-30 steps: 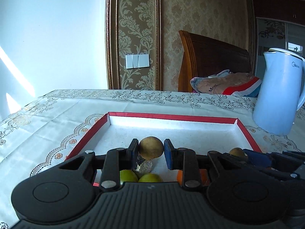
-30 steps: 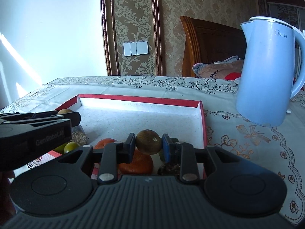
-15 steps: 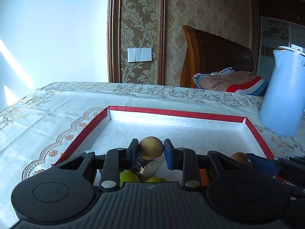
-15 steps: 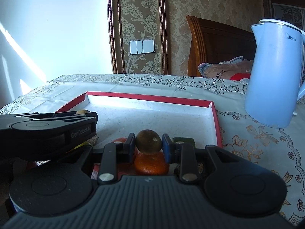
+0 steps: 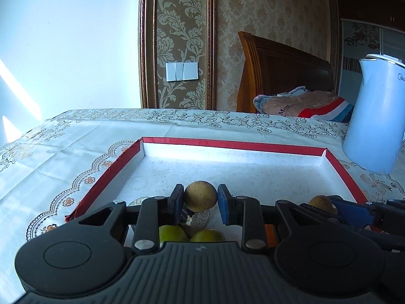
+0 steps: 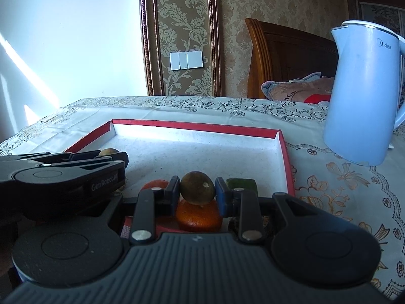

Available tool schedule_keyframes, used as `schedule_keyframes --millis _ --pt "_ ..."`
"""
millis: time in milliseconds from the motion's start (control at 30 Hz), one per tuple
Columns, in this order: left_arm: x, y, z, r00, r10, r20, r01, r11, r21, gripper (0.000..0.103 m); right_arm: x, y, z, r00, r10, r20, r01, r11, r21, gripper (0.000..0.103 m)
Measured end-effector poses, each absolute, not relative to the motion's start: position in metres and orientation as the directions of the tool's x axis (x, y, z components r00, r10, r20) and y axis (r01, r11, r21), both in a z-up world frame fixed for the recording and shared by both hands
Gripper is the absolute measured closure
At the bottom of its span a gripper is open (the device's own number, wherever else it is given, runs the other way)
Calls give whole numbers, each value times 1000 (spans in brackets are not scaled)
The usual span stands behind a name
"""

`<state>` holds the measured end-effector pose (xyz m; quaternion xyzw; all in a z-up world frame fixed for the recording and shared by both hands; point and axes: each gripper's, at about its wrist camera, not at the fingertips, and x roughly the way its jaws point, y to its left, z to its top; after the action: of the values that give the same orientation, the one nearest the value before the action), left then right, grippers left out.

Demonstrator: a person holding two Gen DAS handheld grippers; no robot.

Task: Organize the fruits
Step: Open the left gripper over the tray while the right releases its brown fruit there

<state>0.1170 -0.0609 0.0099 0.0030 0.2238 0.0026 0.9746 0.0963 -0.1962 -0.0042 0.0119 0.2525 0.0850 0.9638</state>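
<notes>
My left gripper [image 5: 200, 197] is shut on a small round brown fruit [image 5: 200, 195], held over the near end of the red-rimmed white tray [image 5: 227, 145]. Below it lie two green fruits [image 5: 172, 233] and a speckled round thing [image 5: 200, 218]. My right gripper [image 6: 197, 188] is shut on a second, darker brown fruit [image 6: 198, 187] above an orange [image 6: 198, 215]. A green block [image 6: 241, 184] lies just right of it. The right gripper also shows in the left wrist view [image 5: 326, 204], the left gripper in the right wrist view [image 6: 111, 153].
A pale blue electric kettle [image 6: 364, 96] stands on the patterned tablecloth [image 5: 63, 157] right of the tray. A wooden headboard [image 5: 281, 73] and a folded blanket [image 5: 303, 106] lie beyond the table's far edge. The far half of the tray holds nothing.
Both grippers keep their fruits and have shifted a little back and up over the tray's near end; the kettle has slid right in both views.
</notes>
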Motion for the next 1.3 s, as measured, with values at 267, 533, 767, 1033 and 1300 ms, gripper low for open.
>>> schedule_keyframes --millis 267,533,767,1033,1300 --pt "116 -62 9 903 8 -430 -1 1000 16 75 95 -198 -5 861 174 -478 -155 985 79 74" --pt "116 -62 9 901 8 -433 0 1000 18 75 94 -198 -6 864 169 -474 -152 986 74 74" --pt "120 -61 6 893 16 -450 -11 1000 14 75 94 -197 -6 871 163 -464 -147 987 70 74" --pt "120 -61 5 894 12 -448 -7 1000 14 74 93 -196 -7 872 156 -464 -141 988 67 69" --pt "114 -52 9 907 30 -421 -43 999 -20 35 91 -199 -5 877 152 -455 -131 988 78 65"
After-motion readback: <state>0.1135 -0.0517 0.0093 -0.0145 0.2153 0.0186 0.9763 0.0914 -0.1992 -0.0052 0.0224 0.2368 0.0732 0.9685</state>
